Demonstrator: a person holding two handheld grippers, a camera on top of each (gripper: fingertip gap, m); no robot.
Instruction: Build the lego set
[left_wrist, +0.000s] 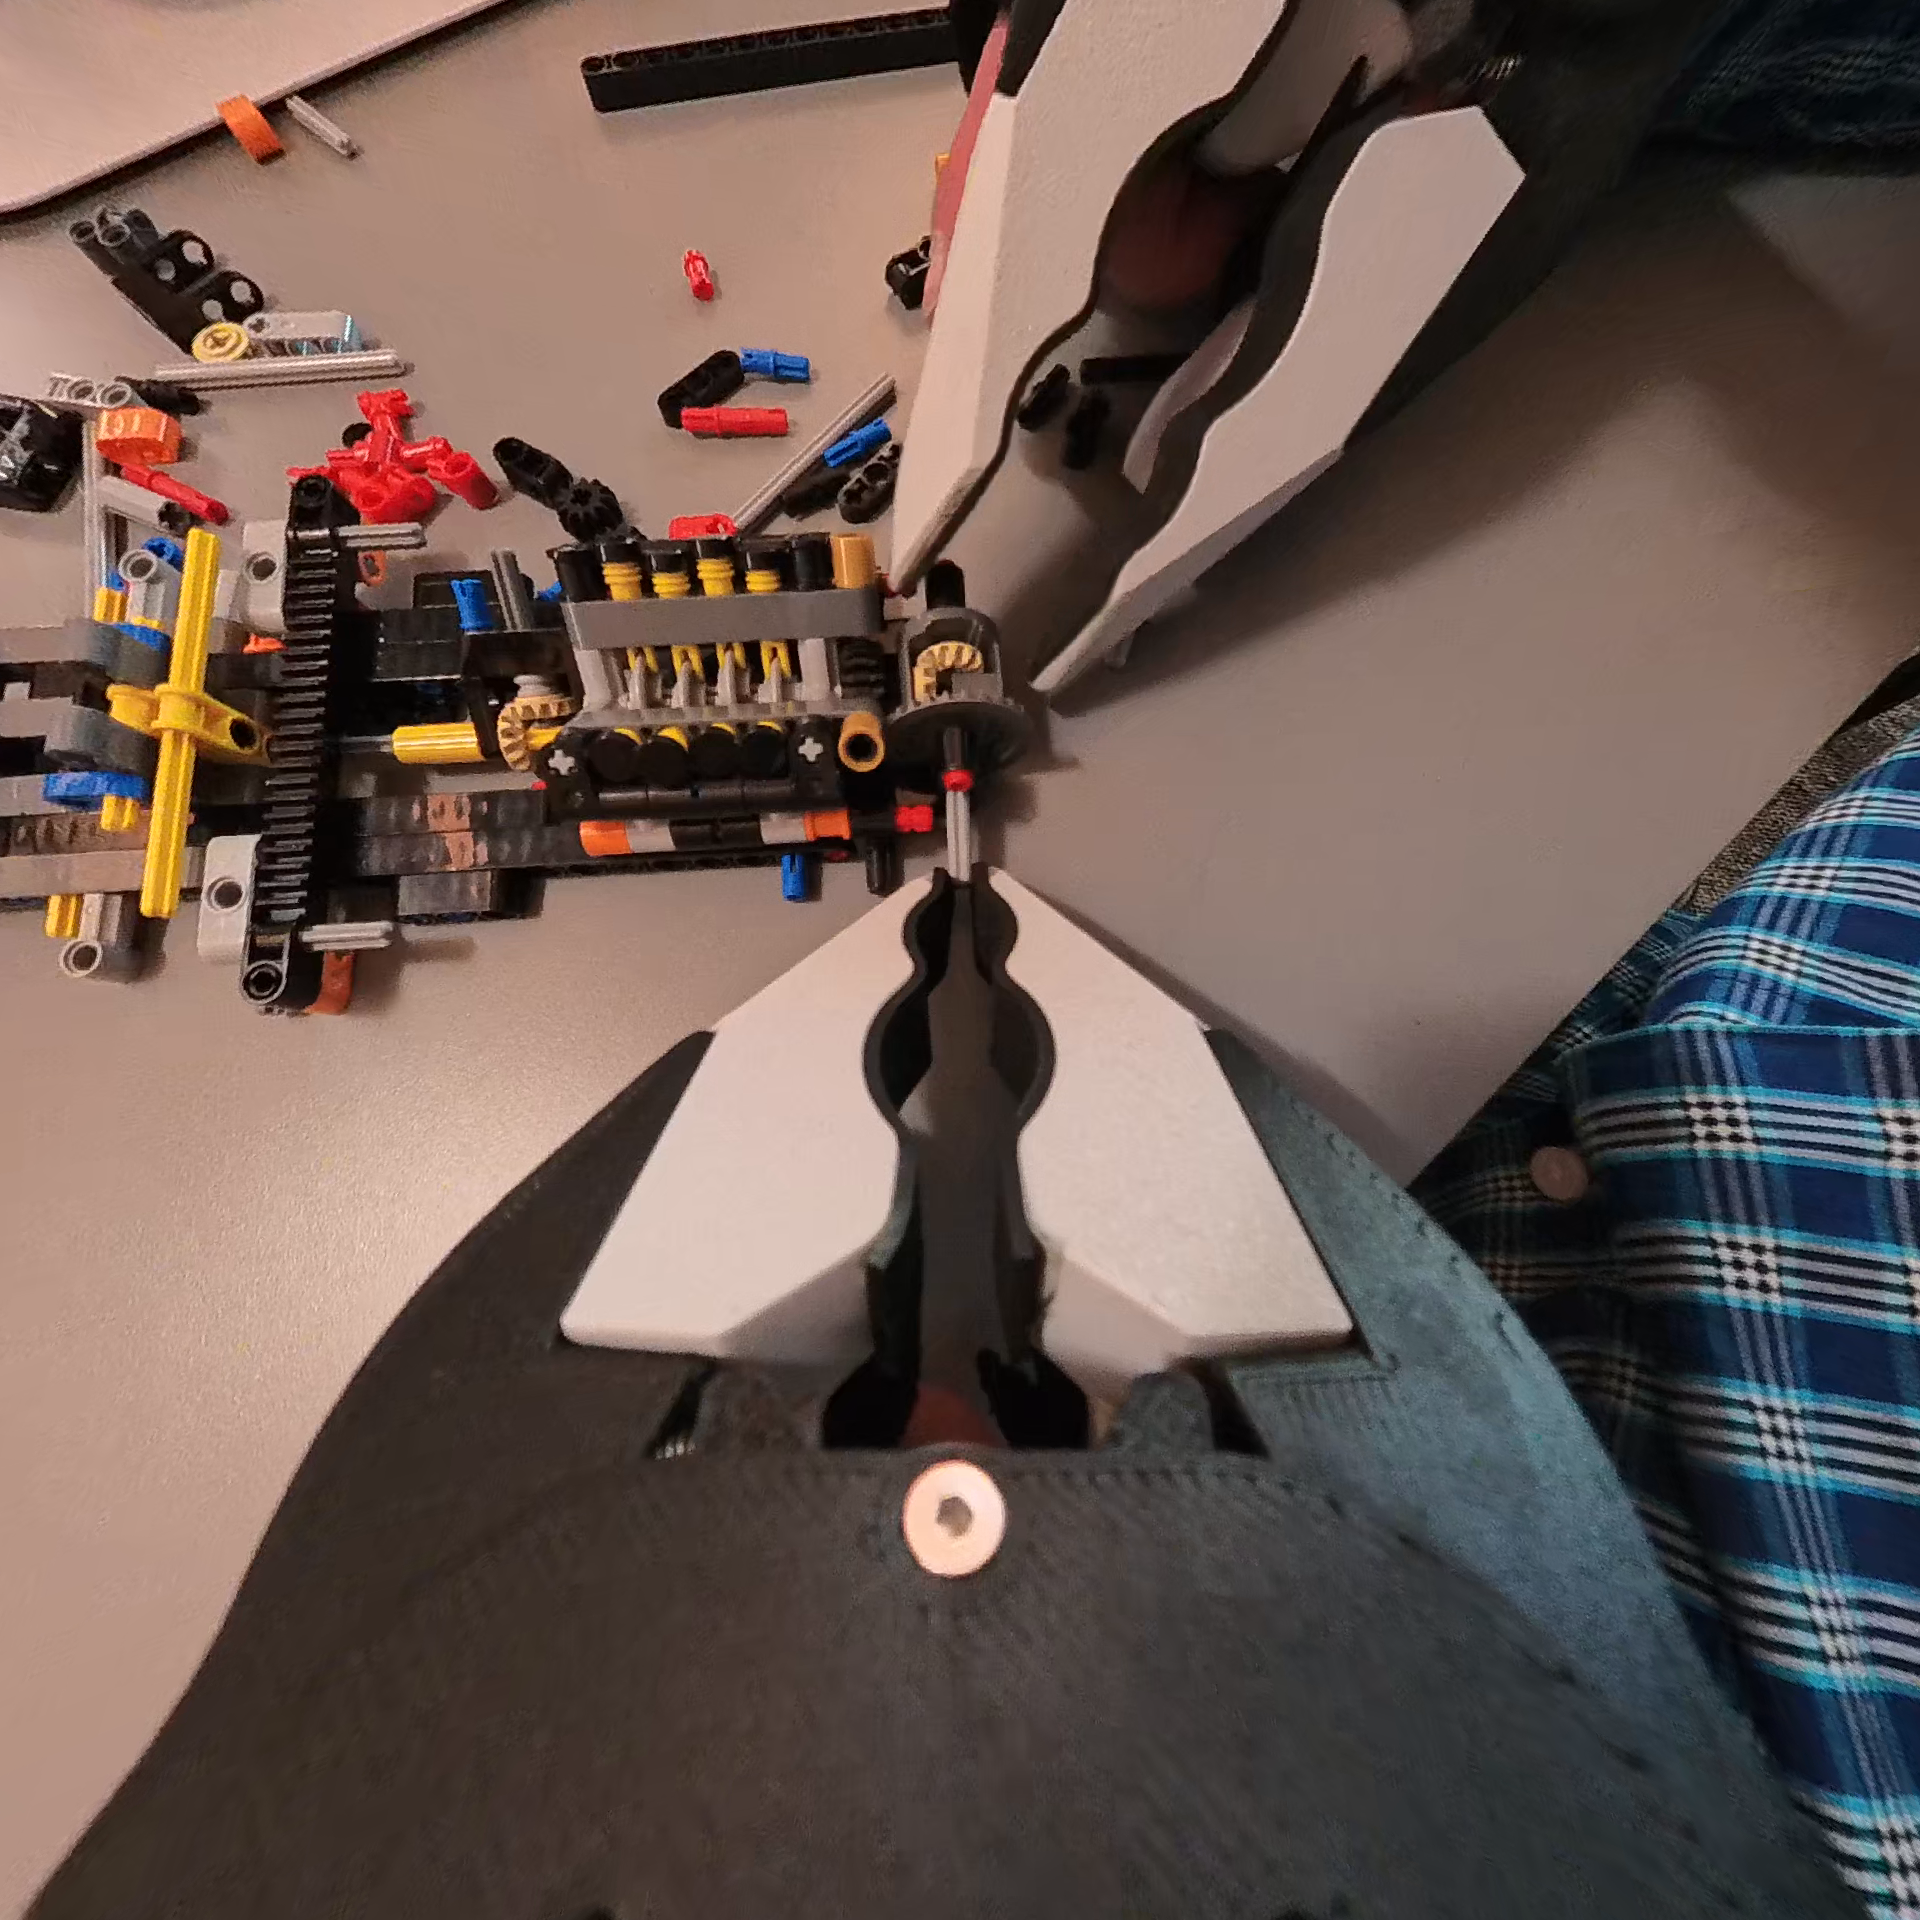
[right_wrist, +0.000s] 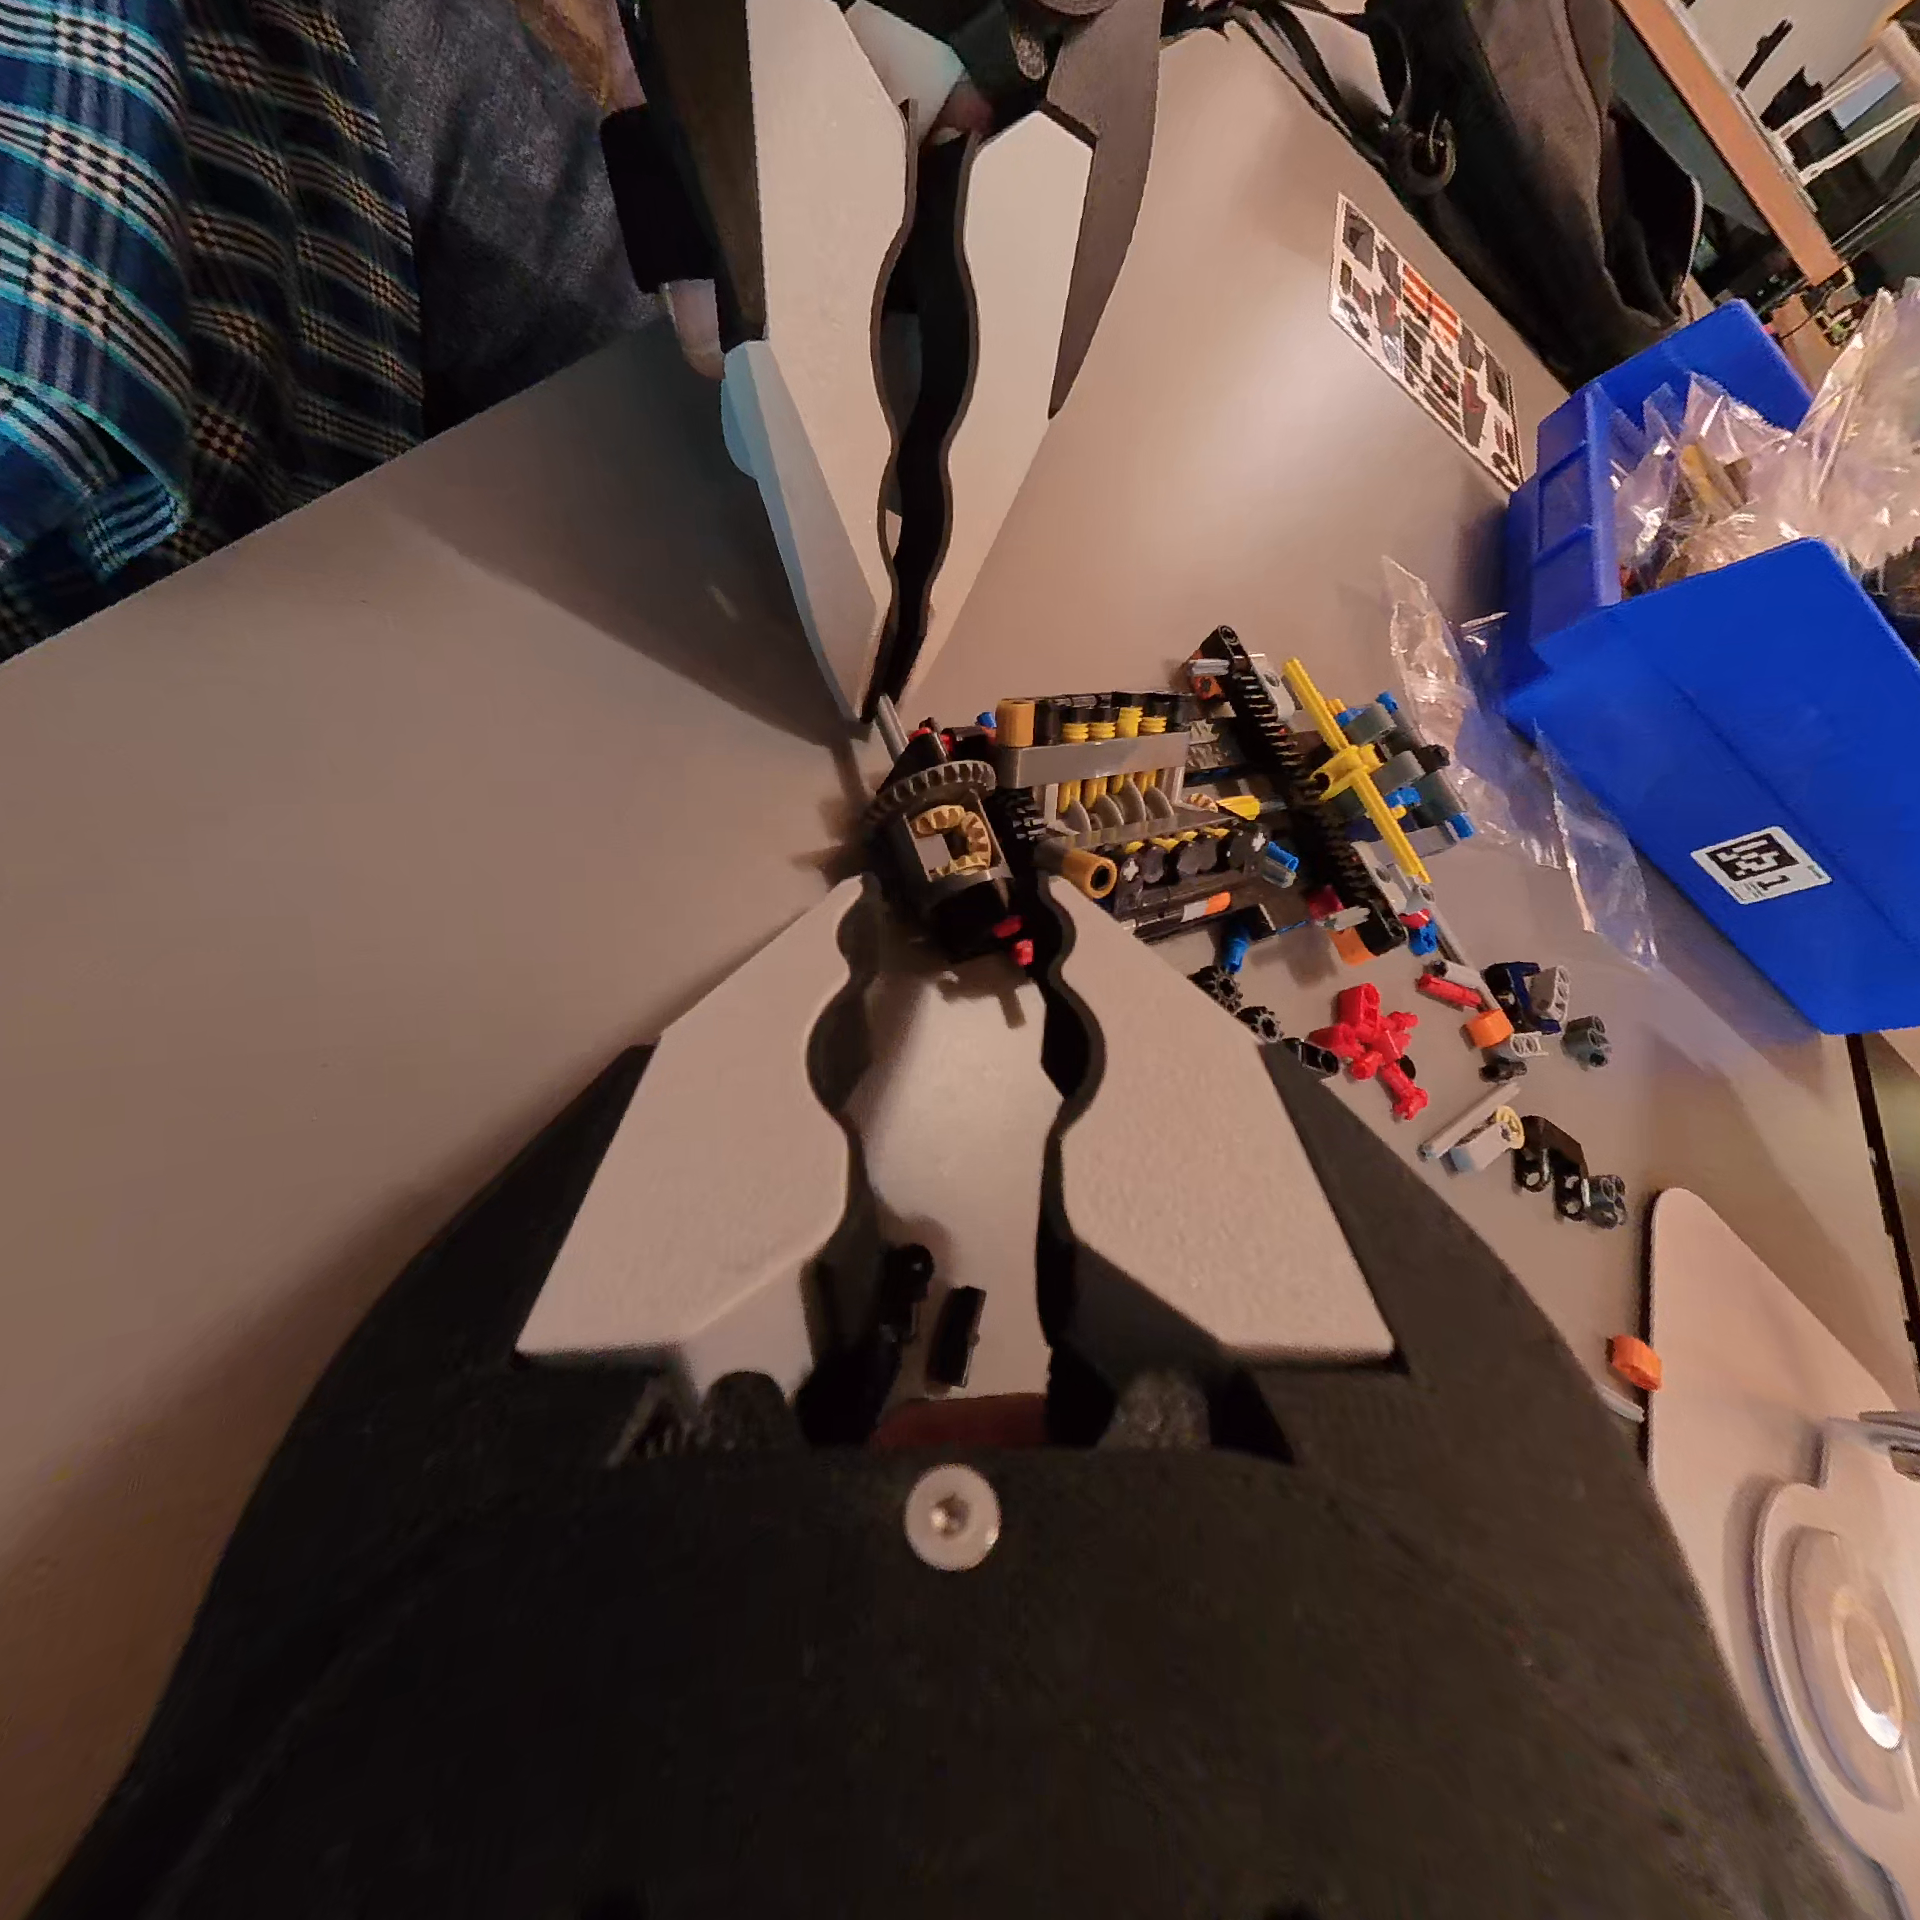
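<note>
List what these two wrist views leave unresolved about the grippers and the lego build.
- Left wrist view: the lego build is cut off by the left edge.
- Left wrist view: how deep the grey axle sits inside the differential; its housing hides that.
- Right wrist view: whether the right gripper touches the build; its fingers cover the contact.
- Right wrist view: contents of the blue bin, hidden by plastic bags.

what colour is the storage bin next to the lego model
Blue. The storage bin shows best in the right wrist view, beside the lego model.
</note>
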